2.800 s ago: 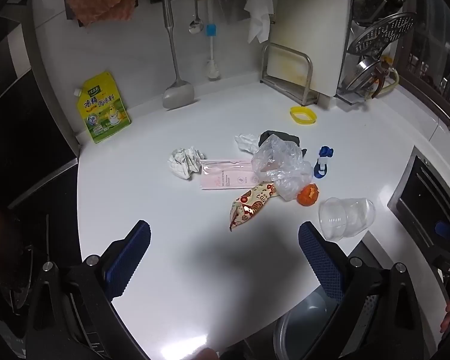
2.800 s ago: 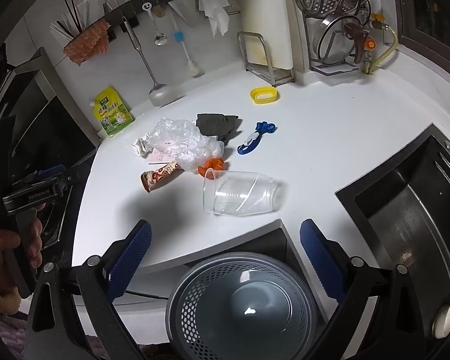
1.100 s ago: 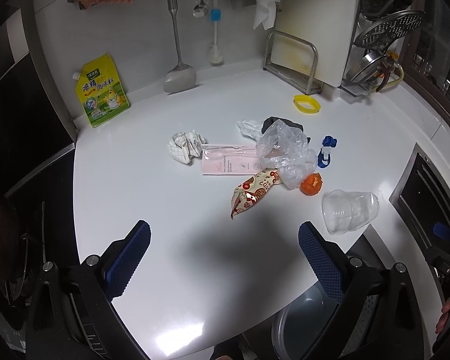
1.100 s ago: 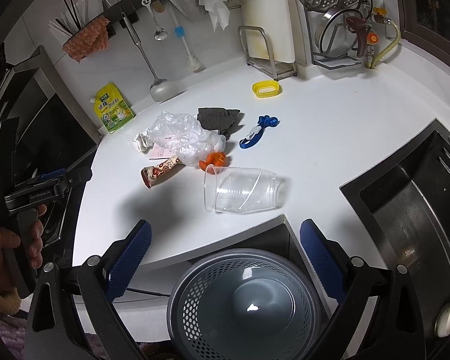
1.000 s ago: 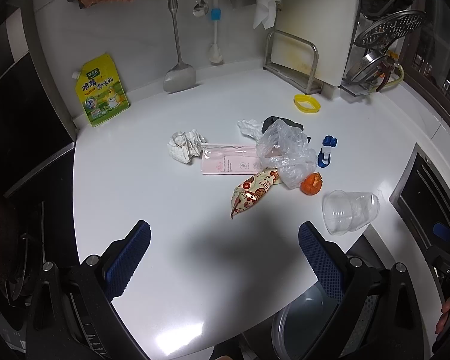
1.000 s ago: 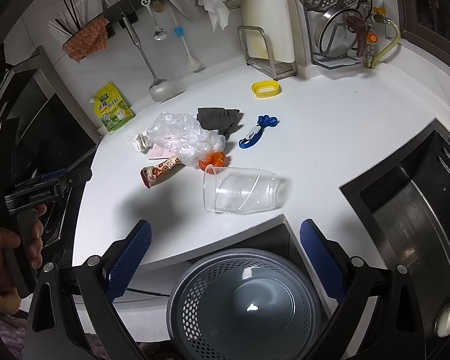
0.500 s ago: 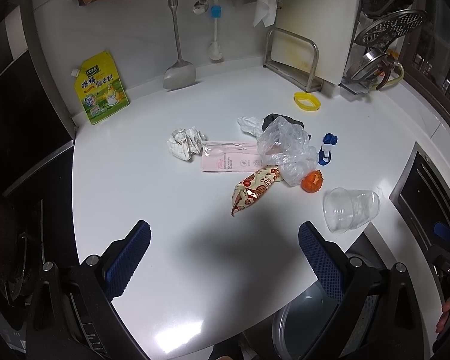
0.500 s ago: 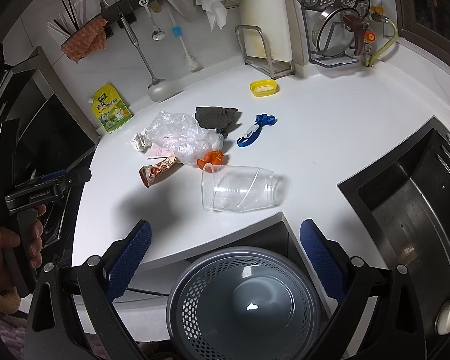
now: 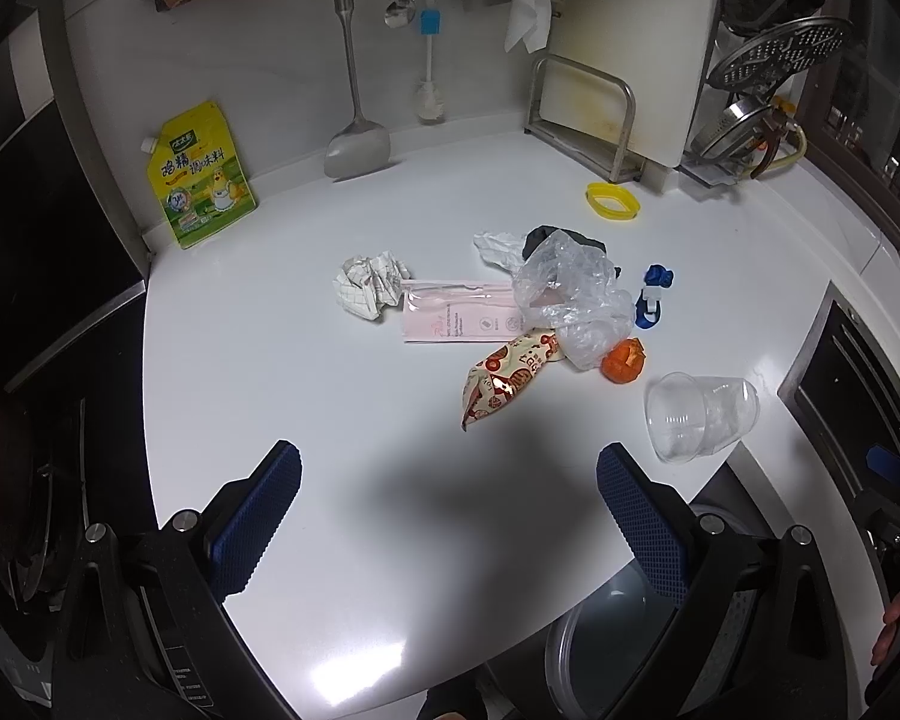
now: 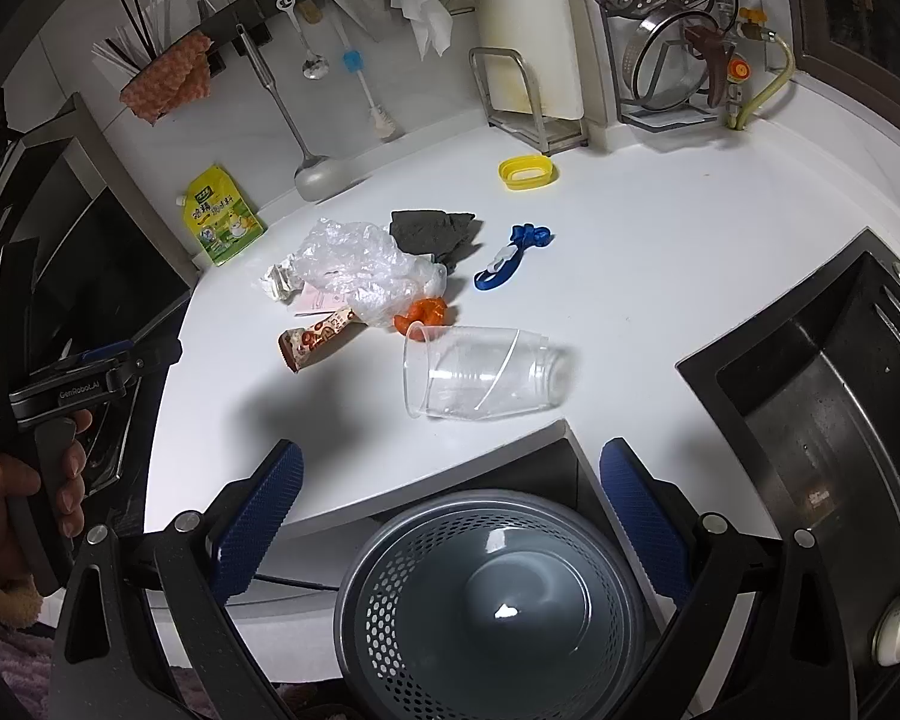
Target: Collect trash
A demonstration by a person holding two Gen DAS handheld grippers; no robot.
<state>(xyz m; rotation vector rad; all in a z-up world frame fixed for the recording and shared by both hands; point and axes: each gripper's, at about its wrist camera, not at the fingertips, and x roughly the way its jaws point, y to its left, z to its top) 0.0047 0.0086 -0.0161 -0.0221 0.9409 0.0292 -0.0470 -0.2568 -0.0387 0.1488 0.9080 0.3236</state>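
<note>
Trash lies in a heap mid-counter: a crumpled clear bag (image 9: 570,300) (image 10: 360,267), a pink packet (image 9: 459,324), a patterned snack wrapper (image 9: 507,375) (image 10: 315,339), orange peel (image 9: 624,360) (image 10: 421,313), a paper ball (image 9: 369,285) and a clear plastic cup (image 9: 699,414) (image 10: 480,372) on its side. A grey perforated bin (image 10: 489,600) stands below the counter edge. My left gripper (image 9: 447,507) hangs open above bare counter, short of the wrapper. My right gripper (image 10: 447,501) is open over the bin's far rim, the cup just beyond it.
A dark cloth (image 10: 435,231), a blue clip (image 10: 510,258) and a yellow ring (image 10: 526,171) lie behind the heap. A yellow seasoning pouch (image 9: 201,177) leans on the wall. A black sink (image 10: 822,384) is at right, a stove (image 9: 24,420) at left. Utensils hang on a rail.
Both grippers have drifted slightly; the views shifted a little. Nothing on the counter has moved and both grippers stay open.
</note>
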